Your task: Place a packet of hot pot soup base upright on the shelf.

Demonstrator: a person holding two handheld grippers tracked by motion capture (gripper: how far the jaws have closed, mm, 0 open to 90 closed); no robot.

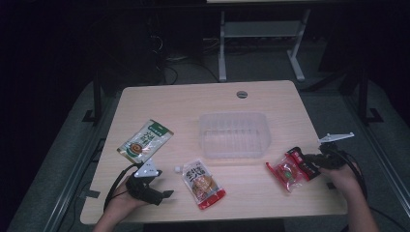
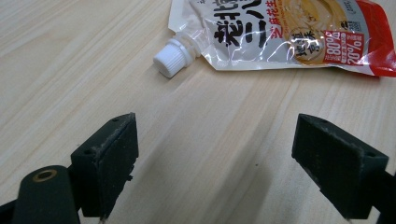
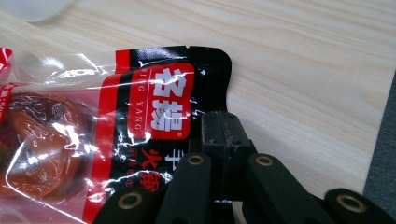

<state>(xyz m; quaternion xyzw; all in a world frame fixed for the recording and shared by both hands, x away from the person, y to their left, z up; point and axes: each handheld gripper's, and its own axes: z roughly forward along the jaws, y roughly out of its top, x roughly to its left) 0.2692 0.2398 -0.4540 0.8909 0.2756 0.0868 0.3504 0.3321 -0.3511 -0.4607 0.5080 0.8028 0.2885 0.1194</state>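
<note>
- Right tool (image 3: 223, 140) is clenched on the black edge of the red snack packet (image 3: 116, 135); in the right gripper view the jaws are pressed together right over the packet's corner, so it looks pinched between them, though the film itself is hard to make out under the jaws.
- From the high view that packet (image 1: 289, 171) lies on the right side of the surface (image 1: 183, 101), just right of the clear plastic tub (image 1: 234, 134), and the right tool (image 1: 309, 160) comes in at its right end.
- Left tool (image 2: 215, 163) is released, jaws wide apart with nothing between them, just bare wood underneath.
- Ahead of it lies a spouted sauce pouch (image 2: 285, 35), white cap (image 2: 172, 57) pointing toward the tool, not touching it.
- In the high view the left tool (image 1: 162, 192) sits near the front left edge, with the pouch (image 1: 203, 183) just to its right.
- A green-topped packet (image 1: 145, 141) lies farther back on the left, well apart from both tools.
</note>
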